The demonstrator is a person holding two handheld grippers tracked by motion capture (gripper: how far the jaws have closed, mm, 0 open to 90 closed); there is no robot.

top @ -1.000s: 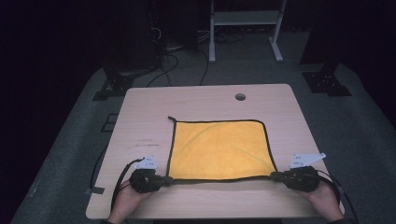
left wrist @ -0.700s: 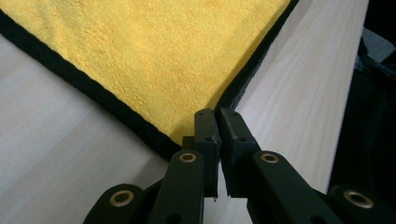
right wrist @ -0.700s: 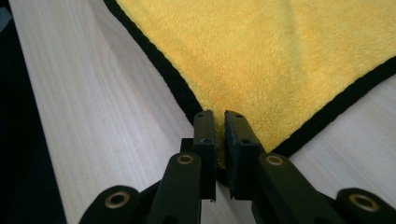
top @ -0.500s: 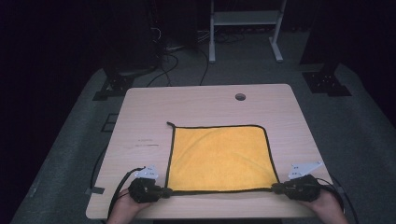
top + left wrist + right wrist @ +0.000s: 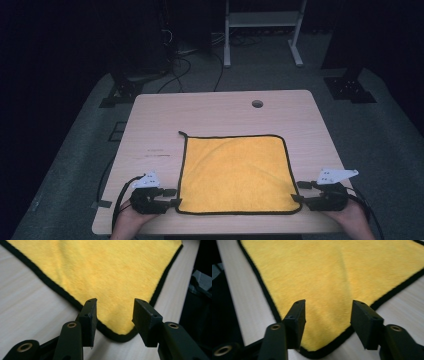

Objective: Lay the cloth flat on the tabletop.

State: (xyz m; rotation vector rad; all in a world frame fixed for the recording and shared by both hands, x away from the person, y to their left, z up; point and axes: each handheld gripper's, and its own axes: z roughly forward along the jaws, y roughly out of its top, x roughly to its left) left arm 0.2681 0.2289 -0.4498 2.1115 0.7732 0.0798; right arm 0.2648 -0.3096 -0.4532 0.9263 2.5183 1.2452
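Yellow cloth (image 5: 235, 172) flat on table (image 5: 220, 112), near corners between just-opened, unclamped jaws of left gripper (image 5: 172, 197) and right gripper (image 5: 298, 192).

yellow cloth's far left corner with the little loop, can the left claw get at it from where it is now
Probably yes: the left claw stands open at the yellow cloth's near corner, and only bare table lies along that edge.

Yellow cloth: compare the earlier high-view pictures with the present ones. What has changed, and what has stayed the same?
The yellow cloth has been drawn toward the near table edge and spread flat. The left gripper and right gripper have just been opening and have let go of the near corners, which lie between their parted jaws. The table and the cloth's far edge look unchanged.
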